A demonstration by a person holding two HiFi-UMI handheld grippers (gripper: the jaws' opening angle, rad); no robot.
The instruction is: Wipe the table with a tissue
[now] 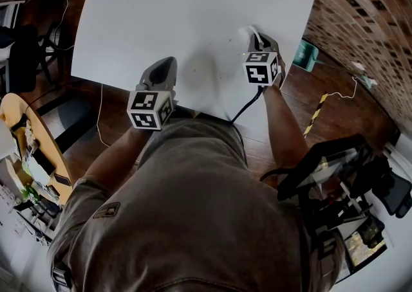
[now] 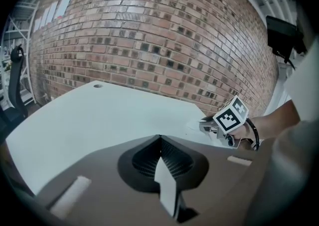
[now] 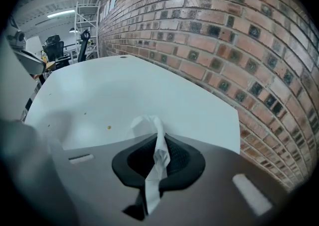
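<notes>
Two grippers are over the white table [image 1: 180,8], both close to its near edge, the right one nearer the right edge. Right gripper [image 3: 158,139]: jaws clamped on the tissue [image 3: 149,123], which runs through the seam as a twisted strip and puffs into a small crumpled tuft past the tips. Cannot tell whether the tuft touches the table. Left gripper [image 2: 159,139]: jaws together, nothing sticking out past the tips. A pale flat strip lies along the seam; pad or paper, cannot tell. A few small specks [image 3: 109,127] lie on the table just left of the tuft. Handling, as judged: the tissue is light, limp and thin, with no stiffness of its own, and likely to tear if dragged by a single ply. The bunched middle, as now pinched, looks like the right hold, so the wad takes the drag. The tuft is small, so the contact patch will be narrow. Press lightly, or the hard jaw tips may scrape the surface.
</notes>
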